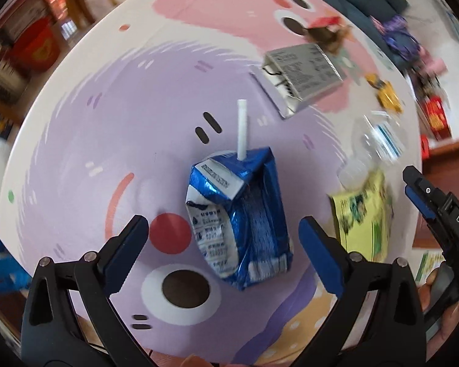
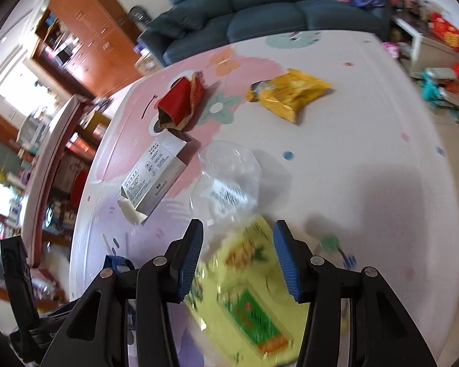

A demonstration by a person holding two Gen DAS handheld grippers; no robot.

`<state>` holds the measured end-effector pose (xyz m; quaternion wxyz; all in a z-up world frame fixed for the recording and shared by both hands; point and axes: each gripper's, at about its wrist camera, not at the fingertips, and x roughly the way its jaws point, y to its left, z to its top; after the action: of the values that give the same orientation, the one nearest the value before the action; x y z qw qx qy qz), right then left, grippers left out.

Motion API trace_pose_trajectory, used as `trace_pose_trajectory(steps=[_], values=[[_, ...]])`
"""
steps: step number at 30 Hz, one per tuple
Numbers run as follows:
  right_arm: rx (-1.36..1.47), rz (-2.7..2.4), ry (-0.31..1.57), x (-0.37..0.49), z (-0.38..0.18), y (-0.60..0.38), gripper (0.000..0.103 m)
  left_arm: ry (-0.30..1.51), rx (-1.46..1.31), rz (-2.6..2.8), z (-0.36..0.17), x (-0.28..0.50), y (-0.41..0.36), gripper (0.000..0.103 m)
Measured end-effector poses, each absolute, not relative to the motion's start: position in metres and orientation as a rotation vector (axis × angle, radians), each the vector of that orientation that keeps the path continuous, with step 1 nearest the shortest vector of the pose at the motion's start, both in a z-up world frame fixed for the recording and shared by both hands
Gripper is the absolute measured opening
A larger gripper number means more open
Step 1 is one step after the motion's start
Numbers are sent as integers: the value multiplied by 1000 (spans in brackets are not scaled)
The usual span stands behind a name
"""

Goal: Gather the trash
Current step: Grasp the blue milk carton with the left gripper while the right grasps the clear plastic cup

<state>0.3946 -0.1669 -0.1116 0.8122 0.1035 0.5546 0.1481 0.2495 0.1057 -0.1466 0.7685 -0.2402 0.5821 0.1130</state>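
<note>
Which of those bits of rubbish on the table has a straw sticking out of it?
The crumpled blue drink carton, lying between the open jaws of the left gripper. A white straw pokes from its top; the silver box and yellow-green wrapper have none.

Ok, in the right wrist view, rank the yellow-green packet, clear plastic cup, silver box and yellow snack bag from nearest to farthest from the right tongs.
1. Yellow-green packet, between the right tongs.
2. Clear plastic cup, just ahead.
3. Silver box, ahead-left.
4. Yellow snack bag, far ahead-right.

A cartoon-printed mat (image 1: 76,140) carries a blue drink carton (image 1: 244,214) at centre, a silver box (image 1: 303,73) upper right, and a yellow-green packet (image 1: 364,214) beside a clear wrapper (image 1: 373,146) at right.
</note>
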Motion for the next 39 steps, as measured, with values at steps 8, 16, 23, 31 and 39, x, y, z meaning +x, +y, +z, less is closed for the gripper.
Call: trace_pose_trajectory(steps=[8,16,23,31,39], values=[[229,463,1246,447,-146,-156,48,1268,-640,400,-167,266,104,96],[239,530,1250,461,-157,-153,27,1251,-617,522,-169,274,97,80],[262,585,1243,457,-149,-156,25,1221,-648,497,-158,264,90,64],[276,661,1189,432,-121,-157,25,1148,-644,477,-126,233,86,63],[257,721,1154,383,-95,-161,24,1092,-606,417,-87,188,88,63]])
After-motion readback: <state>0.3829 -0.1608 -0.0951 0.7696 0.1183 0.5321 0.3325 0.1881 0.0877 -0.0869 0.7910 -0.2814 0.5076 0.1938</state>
